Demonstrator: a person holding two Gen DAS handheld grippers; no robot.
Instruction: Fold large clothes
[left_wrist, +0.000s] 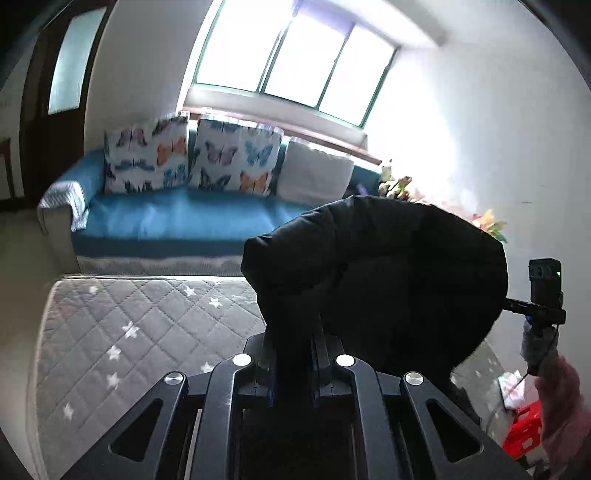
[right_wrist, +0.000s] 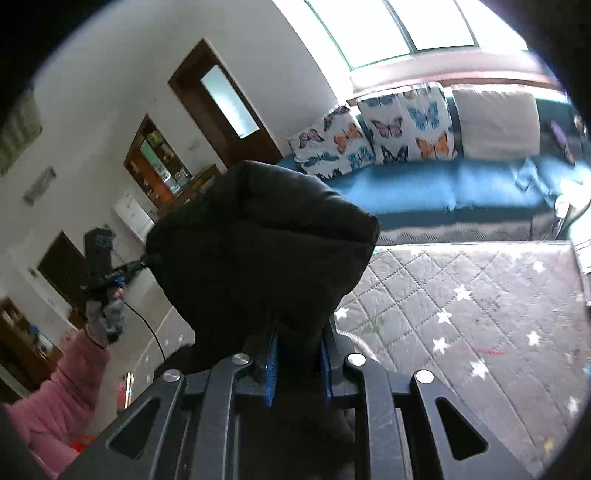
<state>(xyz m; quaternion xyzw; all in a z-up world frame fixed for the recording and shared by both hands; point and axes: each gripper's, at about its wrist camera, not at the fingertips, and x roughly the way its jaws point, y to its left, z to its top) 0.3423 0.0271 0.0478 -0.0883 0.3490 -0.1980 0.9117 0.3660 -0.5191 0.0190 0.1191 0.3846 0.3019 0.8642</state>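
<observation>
Presently, item one: a bulky black padded garment, puffy and matte, held in the air above the grey quilted mat with white stars, between my two hands.

Item two: my left gripper, clenched on a bunched edge of that garment; black cloth filled the gap between its blue-lined fingers.

Item three: my right gripper, likewise clamped on a wad of the same cloth, which ballooned up in front of the lens.

Item four: the blue sofa behind the mat, carrying butterfly-print cushions and one plain white cushion. My pink sleeve showed beside the black cable trailing from the left tool.

Risks, as I judged them. Both grips took thick bunches rather than a clean hem, so padded fabric could creep out of the jaws under its own weight and one corner could drop. Neither wrist view showed the hanging lower part, so I could not tell whether it hung straight or twisted; laying it down twisted would spoil the fold. The cable hung near the cloth and could snag it. The garment blocked much of both views, making placement on the mat uncertain.
</observation>
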